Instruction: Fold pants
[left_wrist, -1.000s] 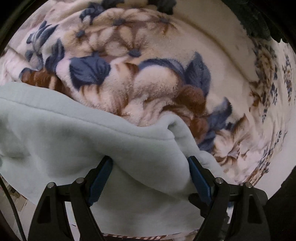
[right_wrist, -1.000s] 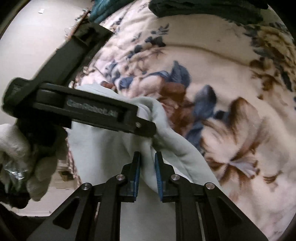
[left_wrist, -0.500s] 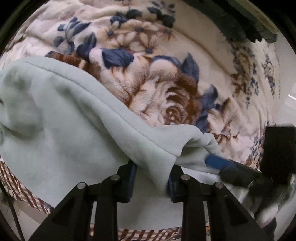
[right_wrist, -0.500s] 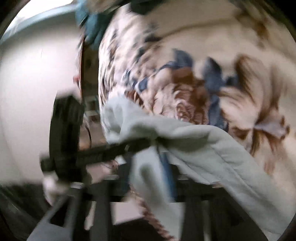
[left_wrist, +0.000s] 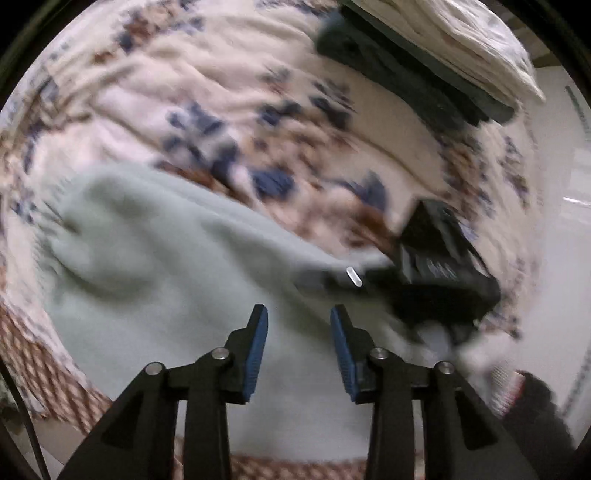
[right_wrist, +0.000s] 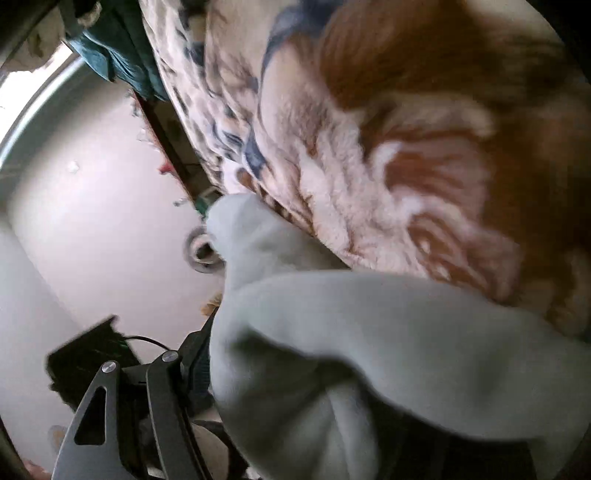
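Legible text, labels, brands, numbers, signs: none; both wrist views are smeared by motion; the only candidate is a pale mark on the side of the black right gripper (left_wrist: 439, 269) as seen from the left wrist view, too blurred to make out a single letter; the mint-green pants (left_wrist: 166, 280) show no tag or print; the floral blanket (right_wrist: 388, 166) carries pattern only, no wording.
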